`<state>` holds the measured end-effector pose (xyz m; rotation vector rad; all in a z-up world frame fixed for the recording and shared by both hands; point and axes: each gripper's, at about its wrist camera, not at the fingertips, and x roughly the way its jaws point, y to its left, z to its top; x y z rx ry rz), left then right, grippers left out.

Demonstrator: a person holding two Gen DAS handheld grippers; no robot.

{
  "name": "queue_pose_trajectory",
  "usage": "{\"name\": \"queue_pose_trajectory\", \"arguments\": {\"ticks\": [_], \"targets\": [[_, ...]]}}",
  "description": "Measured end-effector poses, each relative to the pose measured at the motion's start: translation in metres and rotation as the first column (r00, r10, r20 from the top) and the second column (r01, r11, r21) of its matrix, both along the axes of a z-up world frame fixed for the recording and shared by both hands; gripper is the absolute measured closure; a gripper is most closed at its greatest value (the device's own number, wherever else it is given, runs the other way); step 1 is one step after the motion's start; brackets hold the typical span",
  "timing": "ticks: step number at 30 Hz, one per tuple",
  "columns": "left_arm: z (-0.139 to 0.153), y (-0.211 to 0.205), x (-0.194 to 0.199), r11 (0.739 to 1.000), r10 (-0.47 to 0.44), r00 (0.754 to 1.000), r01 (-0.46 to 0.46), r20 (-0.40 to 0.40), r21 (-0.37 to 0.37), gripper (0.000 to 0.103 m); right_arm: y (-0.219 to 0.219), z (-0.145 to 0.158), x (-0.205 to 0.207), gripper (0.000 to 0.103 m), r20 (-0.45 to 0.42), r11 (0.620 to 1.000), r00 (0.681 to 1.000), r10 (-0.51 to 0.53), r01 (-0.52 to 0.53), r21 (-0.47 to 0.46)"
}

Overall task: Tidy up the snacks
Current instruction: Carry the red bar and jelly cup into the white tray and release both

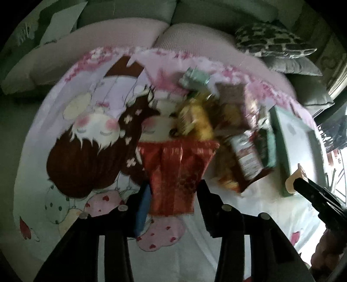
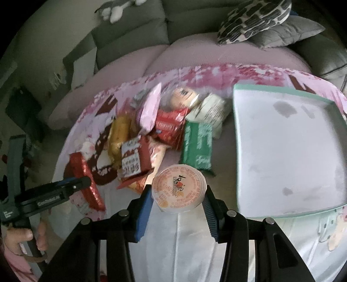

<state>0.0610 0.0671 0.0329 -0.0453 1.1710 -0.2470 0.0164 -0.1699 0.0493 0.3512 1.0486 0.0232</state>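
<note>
In the left wrist view my left gripper (image 1: 174, 188) is shut on a red foil snack packet (image 1: 177, 164), held above the cartoon-print cloth (image 1: 91, 134). My right gripper (image 2: 178, 191) is shut on a round cup with an orange printed lid (image 2: 179, 184). The right wrist view also shows the left gripper (image 2: 86, 181) clamping the same red packet (image 2: 79, 162) at the left. A pile of snacks lies between them: a green packet (image 2: 197, 145), red packets (image 2: 169, 128), a yellow one (image 2: 119, 132) and a pink one (image 2: 149, 108). A white tray with a green rim (image 2: 238, 130) is bare, right of the pile.
The cloth covers a pink cushioned seat (image 2: 195, 50) backed by a grey sofa (image 2: 130, 34). A black-and-white patterned pillow (image 2: 253, 19) and a grey cushion (image 2: 286, 32) lie at the back right. A person's hand (image 2: 17, 238) grips the left tool's handle.
</note>
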Motion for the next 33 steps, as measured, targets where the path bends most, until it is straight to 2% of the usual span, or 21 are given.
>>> {"name": "queue_pose_trajectory", "arguments": {"ticks": [8,17,25,31,33], "targets": [[0.033,-0.037,0.003,0.998,-0.041,0.995,0.045,0.091,-0.039,0.059,-0.062,0.025,-0.009,0.055,0.050,0.995,0.994,-0.095,0.096,-0.026],[0.064,-0.111,0.006,0.981,-0.166,0.976,0.178,0.141,-0.076,0.059,-0.151,0.015,-0.019,0.055,0.027,0.972,0.975,-0.222,0.224,-0.070],[0.049,-0.201,0.016,0.947,-0.305,0.944,0.315,0.124,-0.066,0.059,-0.220,-0.009,-0.031,0.055,-0.010,0.945,0.951,-0.310,0.306,-0.118],[0.019,-0.265,0.033,0.920,-0.362,0.931,0.364,0.040,-0.147,0.059,-0.253,-0.024,-0.034,0.055,-0.029,0.927,0.933,-0.358,0.352,-0.130],[0.008,-0.280,0.036,0.916,-0.374,0.927,0.372,0.015,-0.151,0.059,-0.260,-0.027,-0.034,0.055,-0.034,0.924,0.930,-0.365,0.358,-0.132]]}}
